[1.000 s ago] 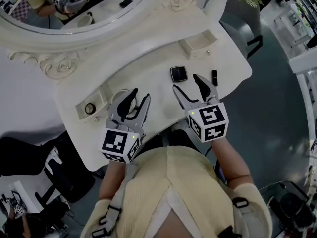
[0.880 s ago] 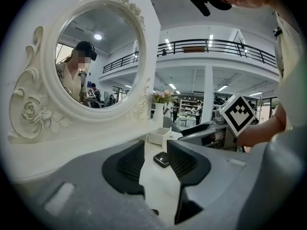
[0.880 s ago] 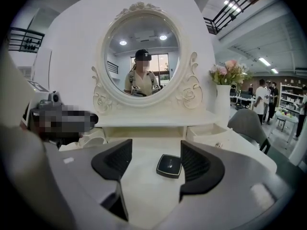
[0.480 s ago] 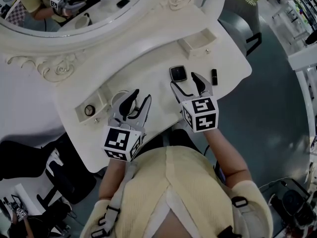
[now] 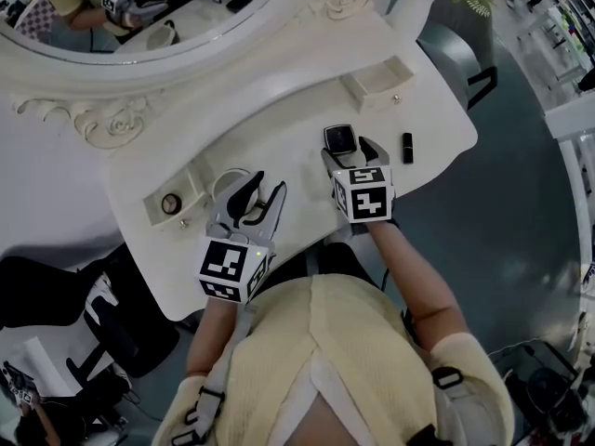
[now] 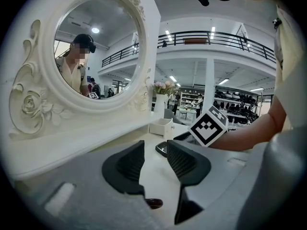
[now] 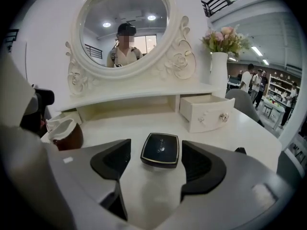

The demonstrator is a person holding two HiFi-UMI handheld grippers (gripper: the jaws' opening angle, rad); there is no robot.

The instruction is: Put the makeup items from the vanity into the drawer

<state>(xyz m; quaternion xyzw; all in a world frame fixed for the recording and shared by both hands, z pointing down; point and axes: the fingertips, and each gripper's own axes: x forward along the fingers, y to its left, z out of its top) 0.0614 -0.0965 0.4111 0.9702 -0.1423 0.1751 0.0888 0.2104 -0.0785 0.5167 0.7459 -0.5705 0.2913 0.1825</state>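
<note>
compact: on bench, just before open drawer | right gripper: jaws just opened wide, compact between, untouched | left gripper: half-open, empty | handling: likely light, stiff, slick; pinch side edges

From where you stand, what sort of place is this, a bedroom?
Probably not a home: more likely a showroom or large hall. A white vanity with an ornate oval mirror stands here, but behind it run a balcony railing and shop-style shelves.
</note>
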